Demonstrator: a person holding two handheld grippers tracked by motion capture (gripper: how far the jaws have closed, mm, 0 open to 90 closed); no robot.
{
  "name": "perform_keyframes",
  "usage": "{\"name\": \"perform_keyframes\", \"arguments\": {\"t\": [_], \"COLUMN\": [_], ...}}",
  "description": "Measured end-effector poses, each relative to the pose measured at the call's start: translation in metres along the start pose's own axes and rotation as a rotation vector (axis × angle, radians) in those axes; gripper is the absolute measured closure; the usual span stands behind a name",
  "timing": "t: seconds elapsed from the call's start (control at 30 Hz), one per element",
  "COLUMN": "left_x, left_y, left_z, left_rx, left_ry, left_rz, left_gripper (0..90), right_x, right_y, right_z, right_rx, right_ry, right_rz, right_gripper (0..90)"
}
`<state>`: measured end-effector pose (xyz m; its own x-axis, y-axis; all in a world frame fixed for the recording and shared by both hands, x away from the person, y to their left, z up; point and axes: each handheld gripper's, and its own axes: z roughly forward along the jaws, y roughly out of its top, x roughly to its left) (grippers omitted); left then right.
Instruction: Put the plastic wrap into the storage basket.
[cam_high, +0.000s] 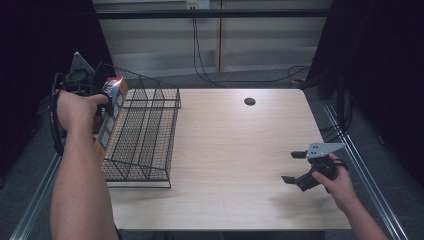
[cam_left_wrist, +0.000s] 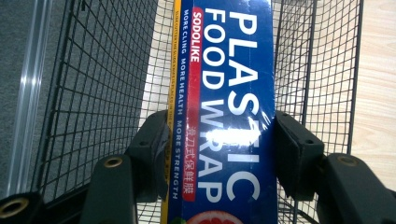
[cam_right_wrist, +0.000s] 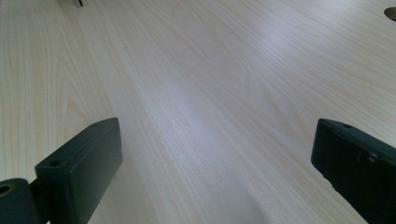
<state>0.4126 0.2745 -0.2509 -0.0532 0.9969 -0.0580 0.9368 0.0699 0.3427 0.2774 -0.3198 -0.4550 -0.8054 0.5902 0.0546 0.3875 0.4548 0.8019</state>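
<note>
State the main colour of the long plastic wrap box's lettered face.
Dark blue with white lettering on the long cardboard plastic wrap box; clearest in the left gripper view.

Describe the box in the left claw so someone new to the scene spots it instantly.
Start at the black wire basket on the left end of the wooden table. Over its left side, the left claw is shut on a long, narrow box held lengthwise. It is dark blue with a yellow edge and large white lettering reading PLASTIC FOOD WRAP, the only printed item there.
</note>
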Motion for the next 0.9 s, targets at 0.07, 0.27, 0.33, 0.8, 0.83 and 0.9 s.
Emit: {"name": "perform_keyframes", "arguments": {"t": [0.07,0.27,0.33,0.8,0.83,0.9], "left_x": [0.001,0.004,0.005,0.008,0.008,0.008], "left_y": [0.0,-0.002,-0.002,-0.001,-0.001,-0.001], "left_z": [0.002,0.009,0.01,0.014,0.014,0.015], "left_rx": [-0.001,0.004,0.004,-0.001,0.004,0.003], "left_ry": [-0.001,0.003,0.002,0.001,0.0,0.001], "left_rz": [0.001,-0.01,-0.015,-0.026,-0.028,-0.036], "left_gripper": [43.4,43.3,43.3,42.9,42.9,42.9], "right_x": [0.0,0.0,0.0,0.0,0.0,0.0], "right_y": [0.0,0.0,0.0,0.0,0.0,-0.001], "right_z": [0.0,0.0,0.001,0.001,0.001,0.0], "right_rx": [0.003,0.004,0.002,0.005,0.005,0.004], "right_ry": [0.002,0.001,0.004,-0.001,0.0,-0.001], "right_rz": [-0.002,-0.002,0.0,-0.004,-0.003,-0.003], "right_gripper": [2.0,2.0,2.1,2.0,2.0,2.1]}}
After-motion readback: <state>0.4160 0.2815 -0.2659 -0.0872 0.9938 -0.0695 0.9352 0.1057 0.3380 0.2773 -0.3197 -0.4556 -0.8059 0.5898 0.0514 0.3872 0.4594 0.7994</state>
